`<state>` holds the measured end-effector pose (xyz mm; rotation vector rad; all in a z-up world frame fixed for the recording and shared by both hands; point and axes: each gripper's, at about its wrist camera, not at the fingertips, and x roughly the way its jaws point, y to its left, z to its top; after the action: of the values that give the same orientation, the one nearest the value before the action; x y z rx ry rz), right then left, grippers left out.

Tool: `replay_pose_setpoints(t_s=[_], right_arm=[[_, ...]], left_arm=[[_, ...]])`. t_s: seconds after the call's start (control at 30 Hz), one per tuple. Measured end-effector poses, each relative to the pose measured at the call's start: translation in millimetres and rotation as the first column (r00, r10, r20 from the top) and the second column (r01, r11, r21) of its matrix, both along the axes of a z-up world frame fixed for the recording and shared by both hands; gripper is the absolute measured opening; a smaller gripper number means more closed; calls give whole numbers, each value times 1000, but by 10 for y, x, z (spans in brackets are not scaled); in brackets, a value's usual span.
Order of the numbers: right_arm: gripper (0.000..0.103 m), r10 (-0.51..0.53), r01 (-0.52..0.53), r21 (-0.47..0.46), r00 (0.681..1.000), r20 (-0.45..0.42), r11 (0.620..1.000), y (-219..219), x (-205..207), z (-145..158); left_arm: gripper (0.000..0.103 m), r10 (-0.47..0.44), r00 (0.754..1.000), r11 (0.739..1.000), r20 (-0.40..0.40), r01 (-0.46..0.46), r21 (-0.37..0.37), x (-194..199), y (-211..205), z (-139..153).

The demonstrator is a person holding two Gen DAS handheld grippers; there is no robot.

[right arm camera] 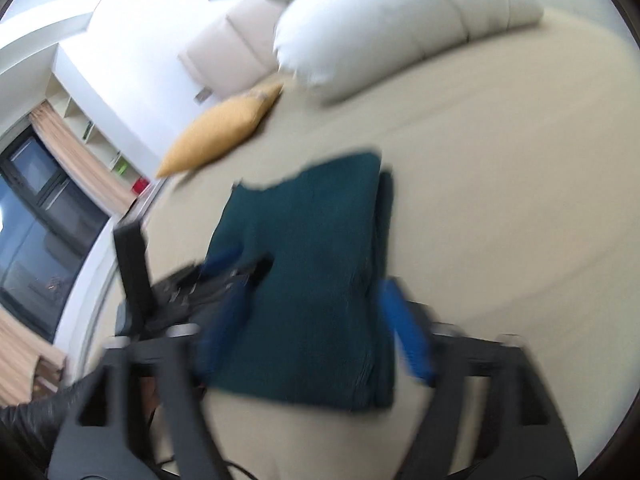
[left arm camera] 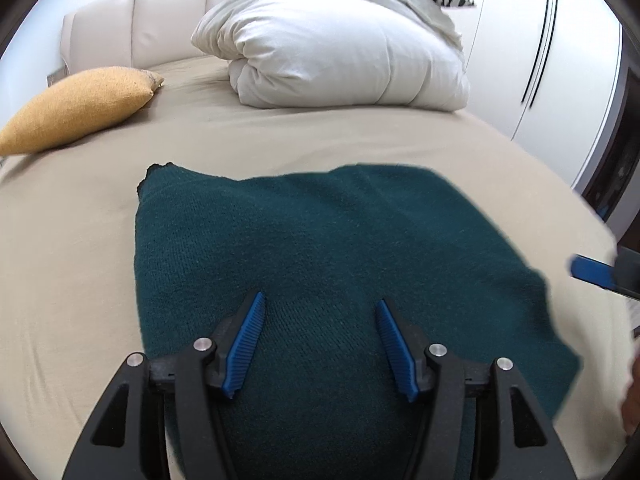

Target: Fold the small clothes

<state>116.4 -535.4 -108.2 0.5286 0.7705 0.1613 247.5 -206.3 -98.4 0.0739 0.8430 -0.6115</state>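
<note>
Teal knit garment [left arm camera: 320, 248], already folded into a rough rectangle, lies flat on the bed [left arm camera: 80, 260], directly under and ahead of the left claw [left arm camera: 320, 312], whose jaws stand apart, holding nothing. Its long axis runs away from that claw. Right claw [right arm camera: 316, 312] looks released too, hovering over the near edge, though blurred. Beyond sit a yellow cushion [left arm camera: 76, 108] and white duvet [left arm camera: 340, 48].

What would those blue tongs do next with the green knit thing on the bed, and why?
Probably lower the left tongs and close on the near edge of the green sweater. Both pairs look open and hold nothing, and the sweater lies partly folded on the bed sheet. The right tongs are blurred.
</note>
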Motion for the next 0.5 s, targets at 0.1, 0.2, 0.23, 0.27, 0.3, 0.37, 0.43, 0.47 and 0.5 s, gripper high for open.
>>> replay_pose_setpoints(t_s=[0.1,0.2,0.23,0.27,0.3,0.37,0.43,0.47,0.5], right_arm=[[83,10,-11,-25,999,-33,1000,-13,223,64],[83,27,-28,-7,998,-65,1000,-25,431,2],[83,35,-35,10,996,-80,999,-34,500,-45],[83,40,-37,29,993,-112,999,-43,574,-130],[82,35,-30,37,988,-150,999,-48,658,-213],[79,48,-35,62,975,-216,997,-52,783,-394],[75,61,-31,117,963,-261,993,-93,886,-572],[70,56,-20,143,966,-253,990,-133,912,-613],[57,55,-14,167,969,-242,986,-174,940,-620]], left_arm=[[69,35,998,995,-45,-39,-92,-93,285,210],[96,163,987,979,2,-162,-123,-193,663,383],[96,176,984,976,-20,-177,-127,-158,723,369],[96,182,980,974,-80,-191,-125,-74,769,304],[95,188,972,971,-140,-205,-122,6,794,231],[95,199,947,962,-251,-237,-134,137,822,63],[94,175,922,961,-345,-236,-142,211,754,-105],[94,171,921,965,-351,-229,-128,230,683,-153],[95,169,928,969,-332,-218,-116,228,622,-156]])
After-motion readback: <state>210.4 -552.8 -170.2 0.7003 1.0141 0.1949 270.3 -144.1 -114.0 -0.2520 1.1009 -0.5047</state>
